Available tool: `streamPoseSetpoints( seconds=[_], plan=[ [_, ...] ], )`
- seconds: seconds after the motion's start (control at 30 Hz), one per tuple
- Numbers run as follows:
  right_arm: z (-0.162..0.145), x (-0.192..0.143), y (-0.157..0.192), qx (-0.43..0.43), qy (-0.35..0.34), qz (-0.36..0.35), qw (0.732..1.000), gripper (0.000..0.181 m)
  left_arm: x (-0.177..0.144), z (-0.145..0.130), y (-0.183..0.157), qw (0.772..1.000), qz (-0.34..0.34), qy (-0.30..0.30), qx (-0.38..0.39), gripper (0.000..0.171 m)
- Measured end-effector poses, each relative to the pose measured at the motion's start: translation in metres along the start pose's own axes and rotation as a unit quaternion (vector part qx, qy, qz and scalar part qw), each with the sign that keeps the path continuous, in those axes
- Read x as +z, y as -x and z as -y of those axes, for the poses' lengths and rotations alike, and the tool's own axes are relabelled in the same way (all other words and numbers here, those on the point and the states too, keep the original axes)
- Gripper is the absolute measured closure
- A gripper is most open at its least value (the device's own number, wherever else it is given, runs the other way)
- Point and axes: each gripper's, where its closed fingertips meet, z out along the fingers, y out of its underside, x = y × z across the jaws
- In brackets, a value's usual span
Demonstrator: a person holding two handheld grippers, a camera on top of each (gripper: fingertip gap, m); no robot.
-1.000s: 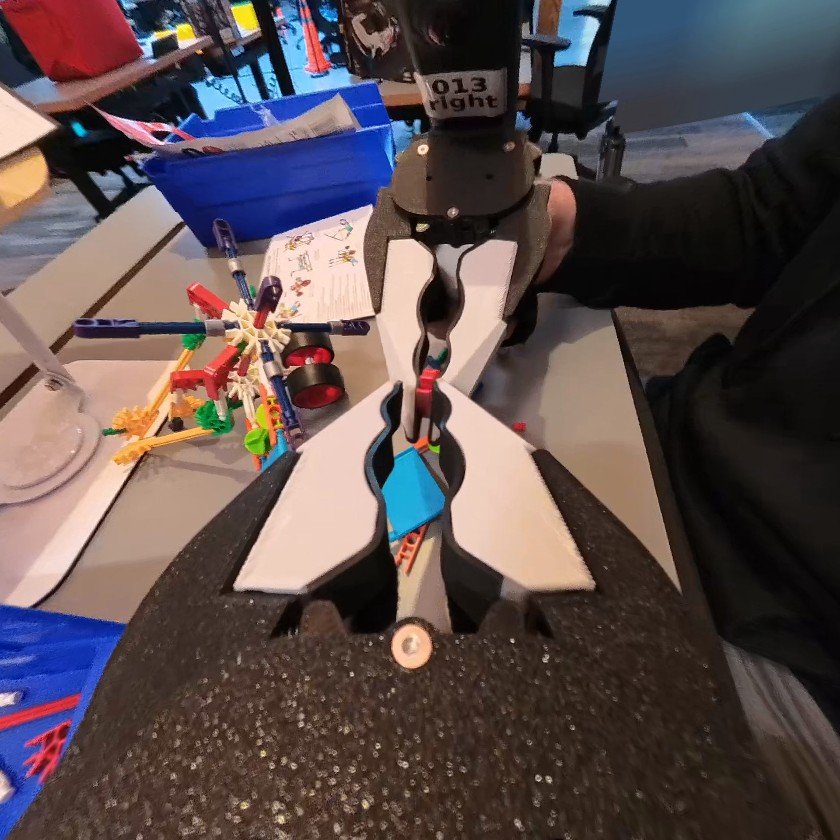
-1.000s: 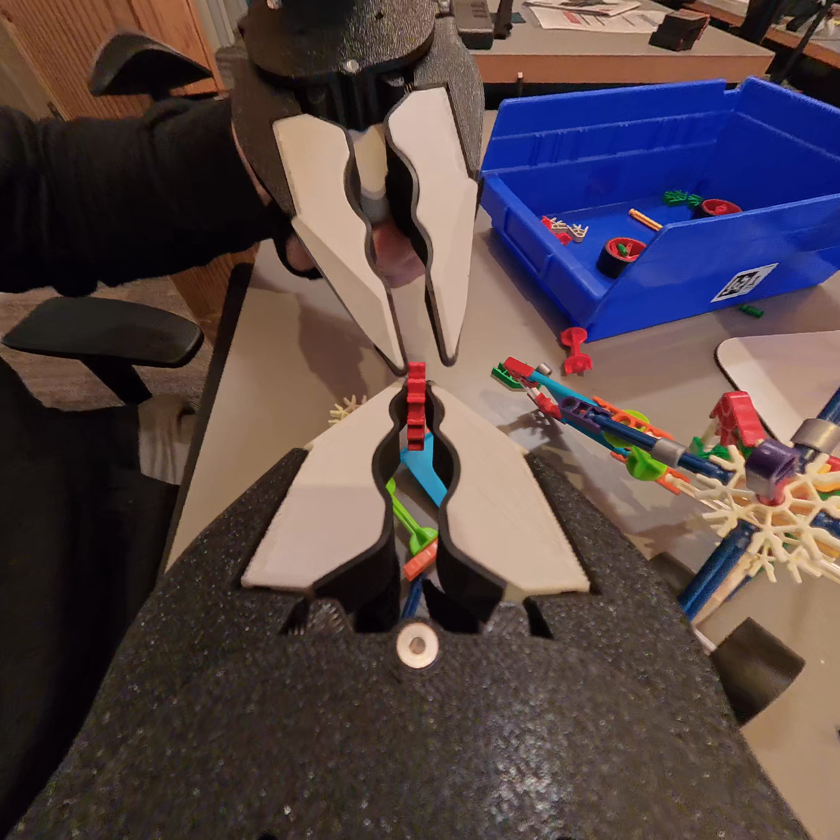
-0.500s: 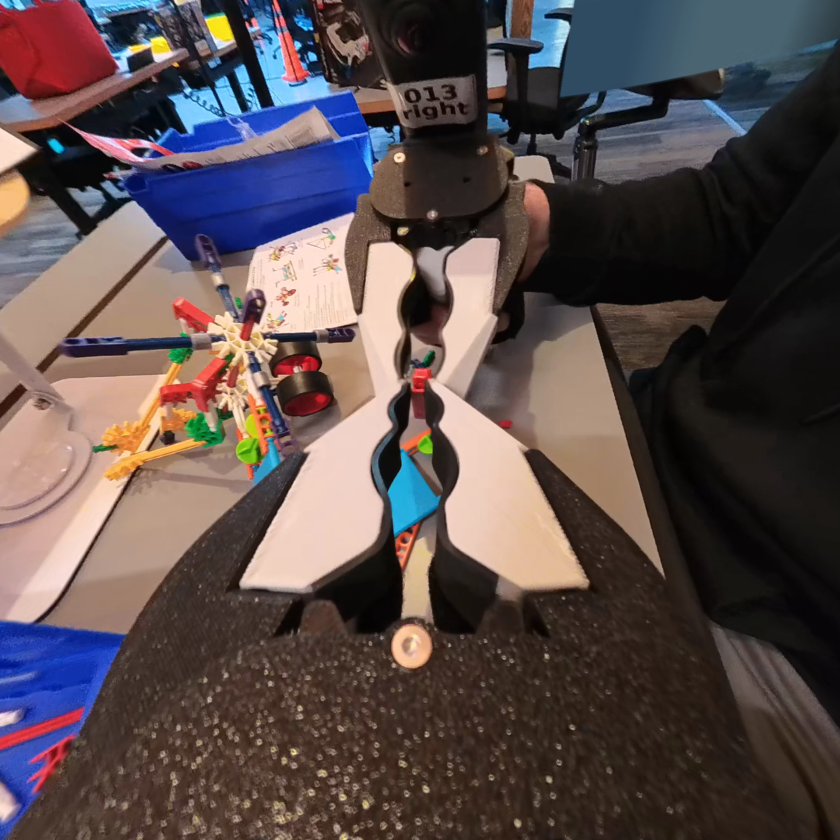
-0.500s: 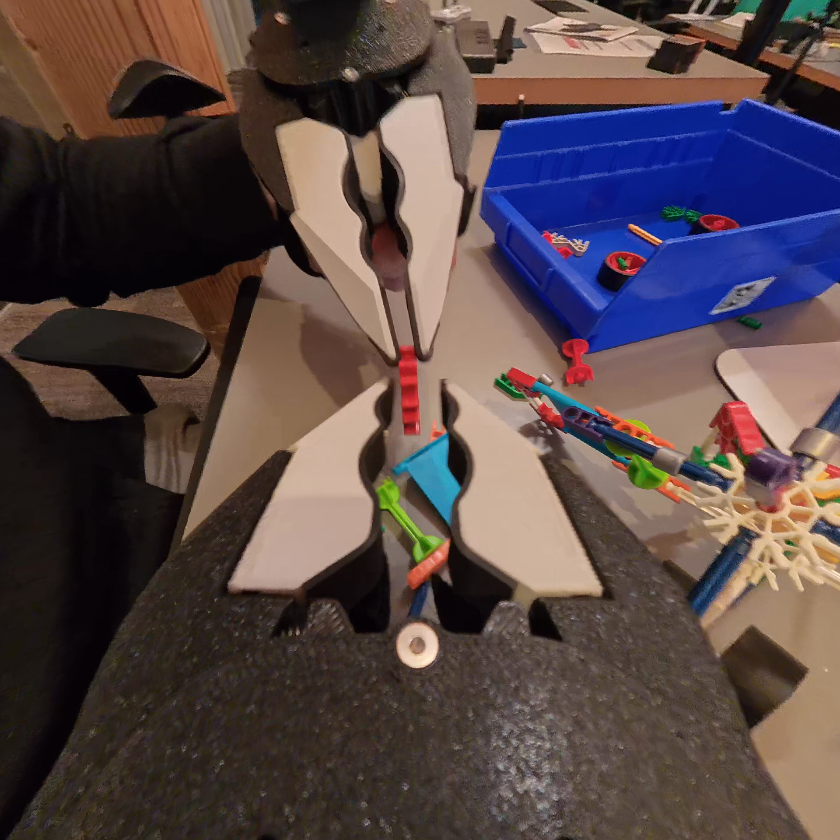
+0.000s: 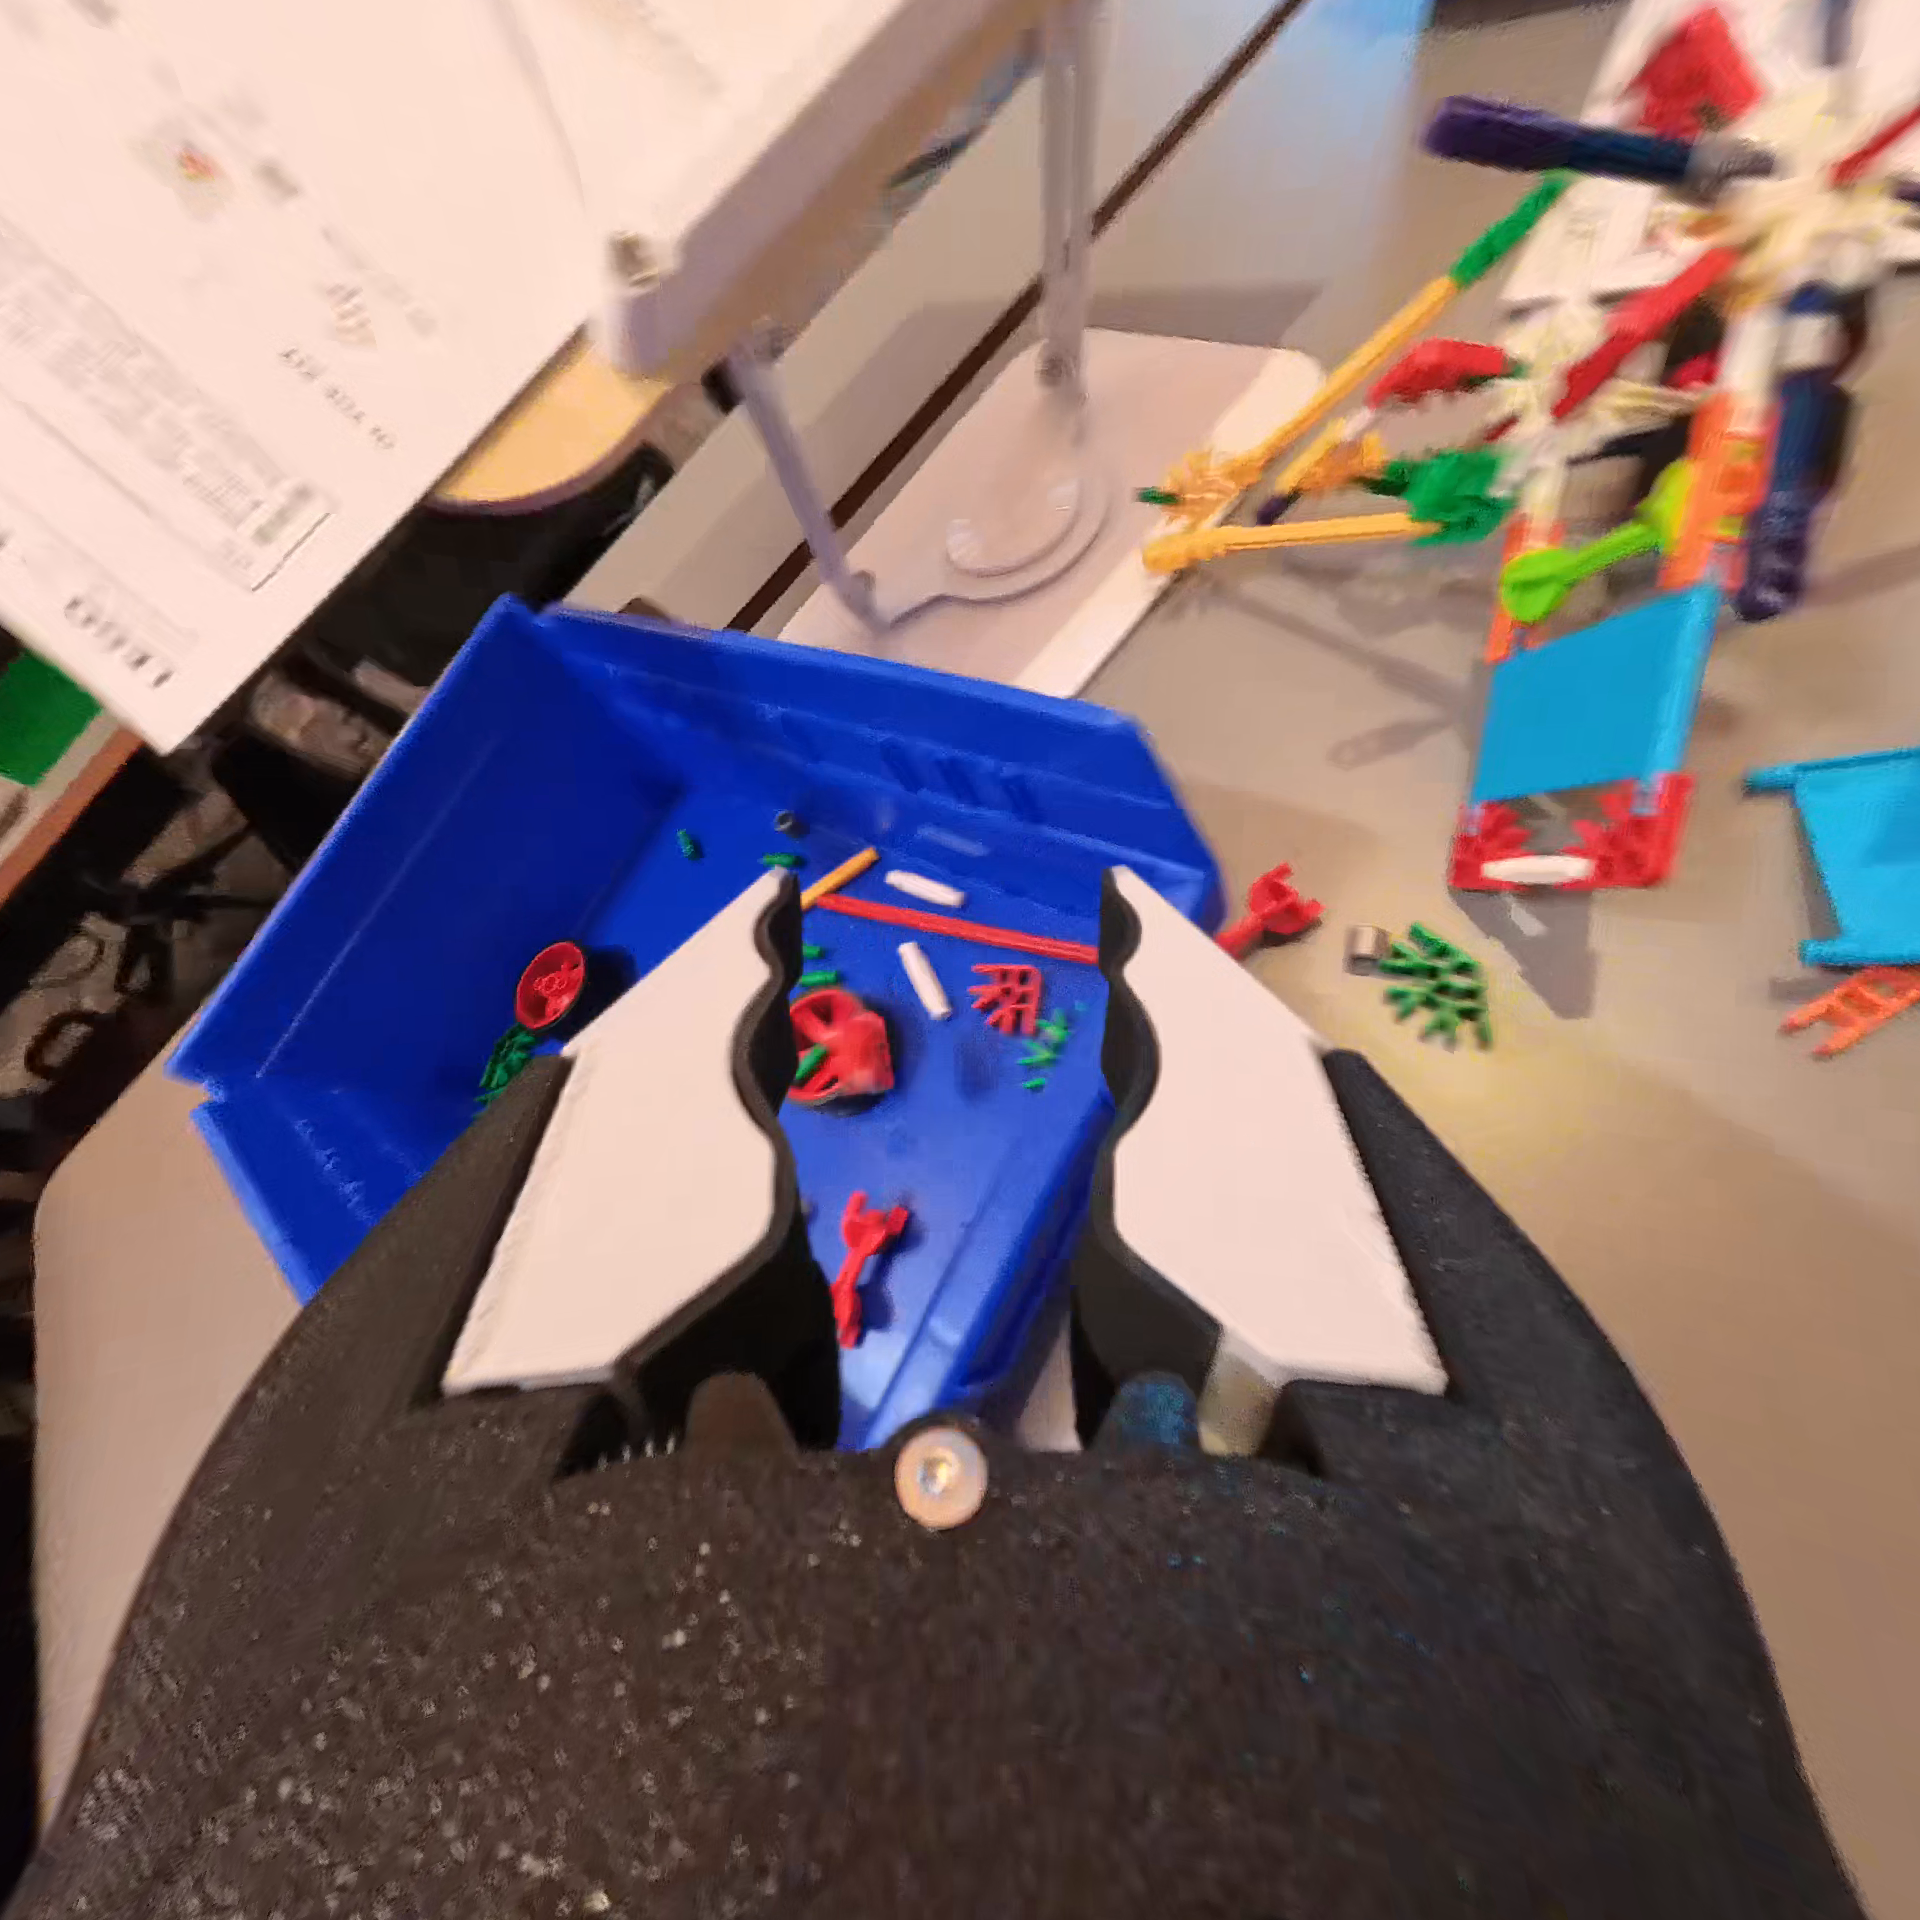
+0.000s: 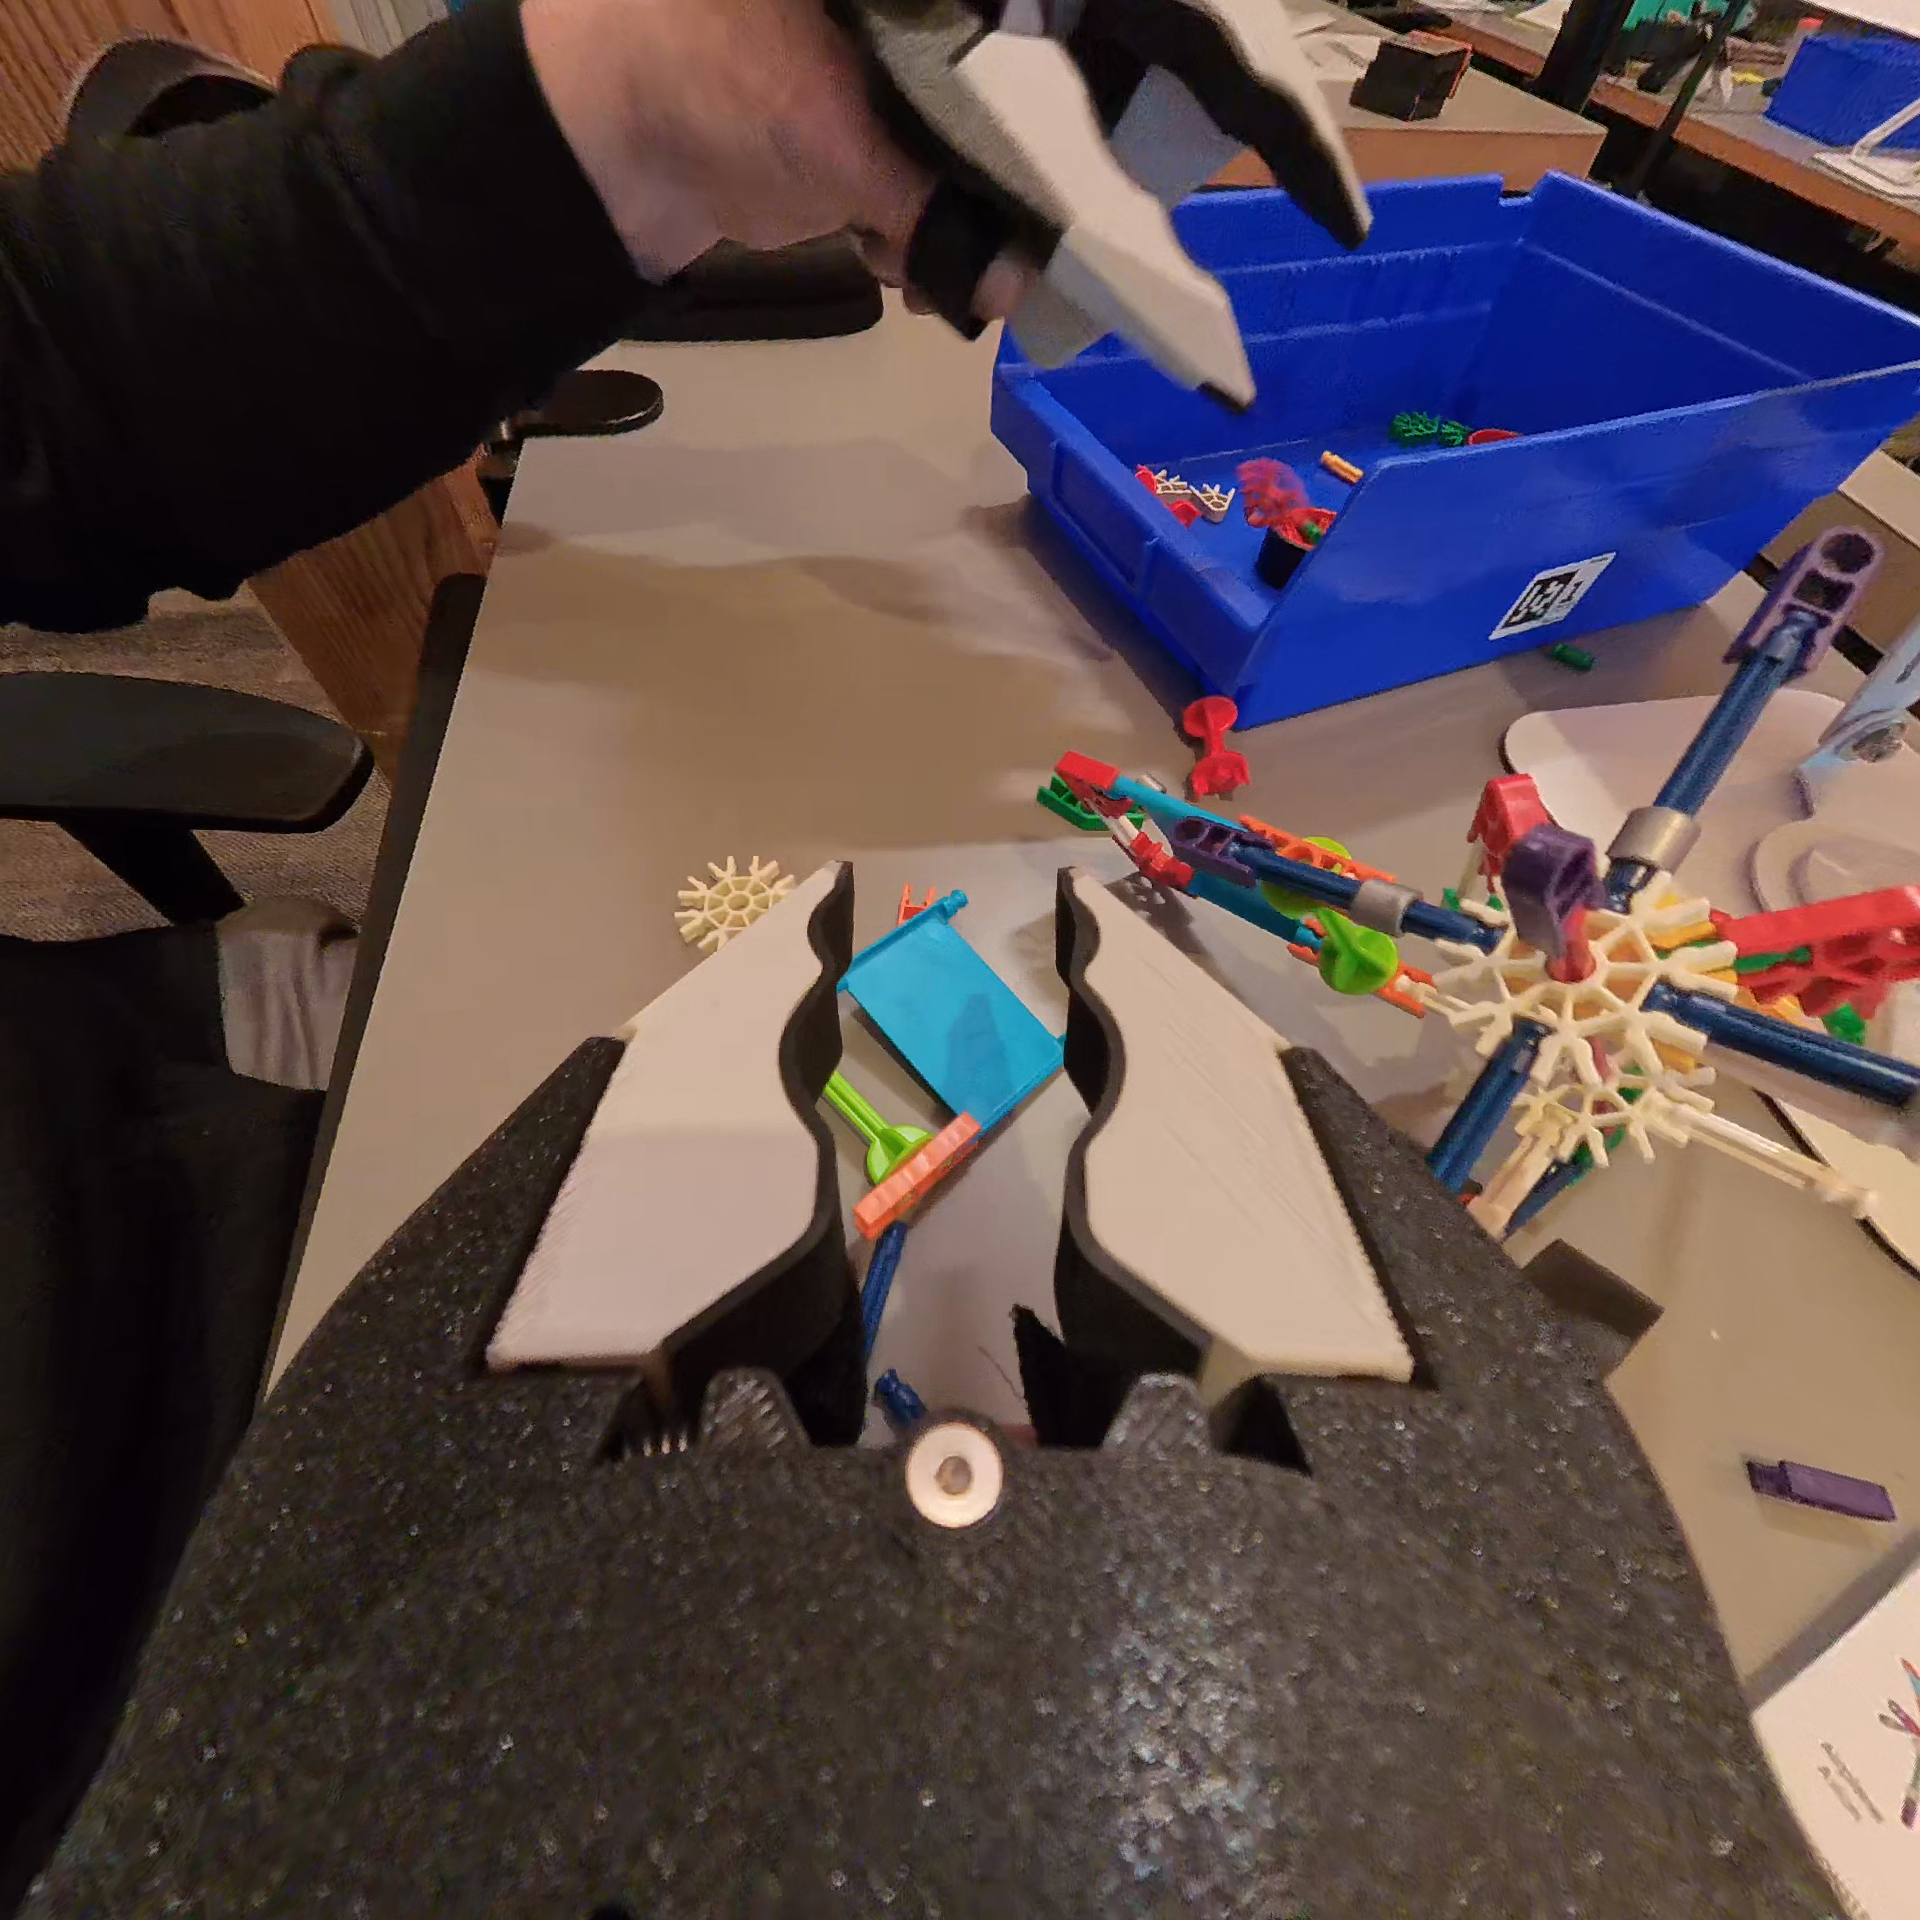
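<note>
My left gripper (image 5: 945, 883) is open and empty, hovering over a blue bin (image 5: 416, 935). Between its fingers lie a red wheel hub (image 5: 842, 1044), a small red connector (image 5: 868, 1242), a red rod and white pieces. In the right wrist view the left gripper (image 6: 1288, 312) hangs open above the bin (image 6: 1455, 582), held by a hand in a black sleeve. My right gripper (image 6: 954, 873) is open and empty above a light-blue panel (image 6: 951, 1013), a green rod (image 6: 873, 1127) and an orange connector (image 6: 914, 1184) on the grey table.
A colourful rod-and-connector model (image 6: 1558, 987) stands right of my right gripper and shows blurred in the left wrist view (image 5: 1662, 364). A cream snowflake connector (image 6: 732, 899), a red piece (image 6: 1210, 743) and a purple piece (image 6: 1818, 1491) lie loose. A white paper stand (image 5: 987, 499) is behind the bin.
The grippers had met tip to tip on a small red connector. The right let go and opened wide. The left swung away over the blue bin and opened; it no longer holds the connector.
</note>
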Motion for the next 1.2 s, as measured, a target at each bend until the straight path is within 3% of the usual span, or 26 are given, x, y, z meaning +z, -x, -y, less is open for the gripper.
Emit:
streamPoseSetpoints(
  seconds=[0.17, 0.33, 0.47, 0.7, 0.83, 0.93, 1.07, 1.2],
  plan=[
    [-0.003, -0.006, -0.001, 0.002, -0.003, 0.006, 1.000, 0.147, 0.004, 0.010, -0.082, 0.991, -0.095, -0.012, 0.096, 0.127],
    [-0.007, -0.004, 0.006, -0.002, 0.003, 0.021, 1.000, 0.148, 0.030, -0.031, -0.125, 0.965, -0.196, 0.086, 0.149, 0.113],
    [-0.011, -0.001, 0.012, -0.004, 0.012, 0.032, 0.999, 0.149, 0.048, -0.043, -0.125, 0.962, -0.221, 0.107, 0.119, 0.093],
    [-0.013, 0.000, 0.013, -0.004, 0.015, 0.038, 0.999, 0.152, 0.052, -0.044, -0.124, 0.962, -0.226, 0.119, 0.099, 0.090],
    [-0.013, 0.000, 0.014, -0.004, 0.015, 0.042, 0.999, 0.152, 0.053, -0.050, -0.126, 0.958, -0.256, 0.121, 0.042, 0.091],
    [-0.014, 0.000, 0.014, 0.000, 0.014, 0.044, 0.999, 0.153, 0.056, -0.055, -0.123, 0.952, -0.277, 0.127, -0.022, 0.096],
    [-0.013, -0.001, 0.013, 0.006, 0.010, 0.047, 0.999, 0.154, 0.054, -0.055, -0.122, 0.957, -0.265, 0.115, -0.034, 0.109],
    [-0.014, 0.000, 0.013, 0.005, 0.012, 0.046, 0.999, 0.155, 0.045, -0.055, -0.130, 0.962, -0.251, 0.105, -0.029, 0.145]
  ],
)
